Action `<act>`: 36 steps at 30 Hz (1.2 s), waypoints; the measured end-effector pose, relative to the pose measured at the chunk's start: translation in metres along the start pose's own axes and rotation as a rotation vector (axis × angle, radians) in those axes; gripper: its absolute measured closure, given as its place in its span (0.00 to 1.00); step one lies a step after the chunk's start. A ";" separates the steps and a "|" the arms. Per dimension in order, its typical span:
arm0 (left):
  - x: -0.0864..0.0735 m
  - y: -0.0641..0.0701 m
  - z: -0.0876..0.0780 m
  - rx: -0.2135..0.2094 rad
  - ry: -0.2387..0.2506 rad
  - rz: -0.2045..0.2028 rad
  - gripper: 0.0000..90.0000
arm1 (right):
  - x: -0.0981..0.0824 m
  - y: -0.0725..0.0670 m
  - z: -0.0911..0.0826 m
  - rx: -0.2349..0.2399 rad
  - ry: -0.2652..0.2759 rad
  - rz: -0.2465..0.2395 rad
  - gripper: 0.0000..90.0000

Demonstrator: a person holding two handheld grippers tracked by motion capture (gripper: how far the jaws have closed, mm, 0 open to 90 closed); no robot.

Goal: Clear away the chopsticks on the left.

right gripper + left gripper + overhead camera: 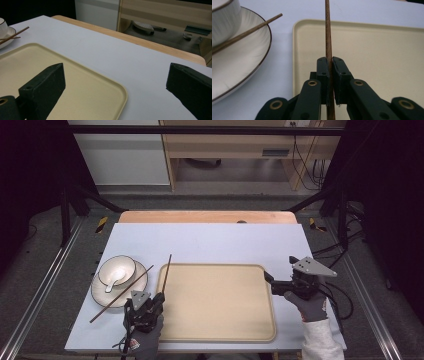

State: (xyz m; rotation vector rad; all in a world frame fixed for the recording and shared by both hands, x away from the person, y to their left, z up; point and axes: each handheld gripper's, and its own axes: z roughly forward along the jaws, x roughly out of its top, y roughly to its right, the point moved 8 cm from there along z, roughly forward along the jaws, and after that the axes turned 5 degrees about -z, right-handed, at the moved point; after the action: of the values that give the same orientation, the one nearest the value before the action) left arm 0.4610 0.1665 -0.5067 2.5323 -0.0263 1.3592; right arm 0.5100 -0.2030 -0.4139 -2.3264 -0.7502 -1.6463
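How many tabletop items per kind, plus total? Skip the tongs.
Chopsticks: 2, one clamped in the left tongs, one resting across the plate
Plate: 1
Bowl: 1
Spoon: 1, in the bowl
Tray: 1
Total: 6

Likely lab: black frame rig (70, 205), floor cables (307, 167), wooden desk (235, 145).
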 end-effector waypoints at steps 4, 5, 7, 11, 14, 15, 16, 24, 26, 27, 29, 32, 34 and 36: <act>-0.005 0.000 0.003 0.003 -0.013 -0.002 0.93 | 0.000 -0.001 0.001 0.002 0.001 0.000 0.03; -0.007 0.000 0.004 0.007 -0.019 -0.002 0.93 | 0.000 -0.001 0.001 0.002 0.001 0.000 0.03; -0.009 -0.001 0.006 0.008 -0.032 -0.003 0.93 | 0.000 -0.001 0.001 0.003 0.001 0.001 0.03; -0.011 -0.001 0.008 0.008 -0.043 -0.005 0.93 | 0.000 -0.001 0.002 0.005 -0.002 -0.002 0.03; -0.013 -0.002 0.010 0.020 -0.061 -0.011 0.93 | -0.001 -0.002 0.002 0.004 -0.006 -0.002 0.03; -0.013 -0.002 0.010 0.020 -0.061 -0.011 0.93 | -0.001 -0.002 0.002 0.004 -0.006 -0.002 0.03; -0.014 -0.003 0.011 0.023 -0.074 -0.011 0.93 | -0.001 -0.002 0.002 0.006 -0.005 0.000 0.03; -0.017 -0.003 0.015 0.042 -0.135 0.009 0.93 | -0.001 -0.002 0.003 0.005 -0.010 -0.007 0.03; -0.017 -0.003 0.015 0.040 -0.141 0.010 0.93 | -0.001 -0.002 0.003 0.004 -0.010 -0.008 0.03; -0.017 -0.003 0.016 0.043 -0.146 0.008 0.93 | -0.001 -0.002 0.003 0.004 -0.009 -0.008 0.03; -0.018 -0.003 0.016 0.046 -0.154 0.012 0.93 | -0.001 -0.002 0.003 0.004 -0.009 -0.008 0.03; -0.018 -0.002 0.017 0.045 -0.163 0.018 0.92 | -0.001 -0.002 0.003 0.005 -0.010 -0.008 0.03; -0.018 -0.002 0.017 0.041 -0.164 0.022 0.91 | -0.002 -0.003 0.003 0.005 -0.012 -0.006 0.03; -0.017 -0.003 0.016 0.040 -0.161 0.034 0.90 | -0.001 -0.002 0.002 0.004 -0.007 -0.008 0.03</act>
State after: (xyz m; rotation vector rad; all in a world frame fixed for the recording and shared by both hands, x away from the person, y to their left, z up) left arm 0.4651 0.1634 -0.5293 2.6798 -0.0741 1.1755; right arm 0.5106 -0.2005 -0.4160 -2.3302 -0.7649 -1.6396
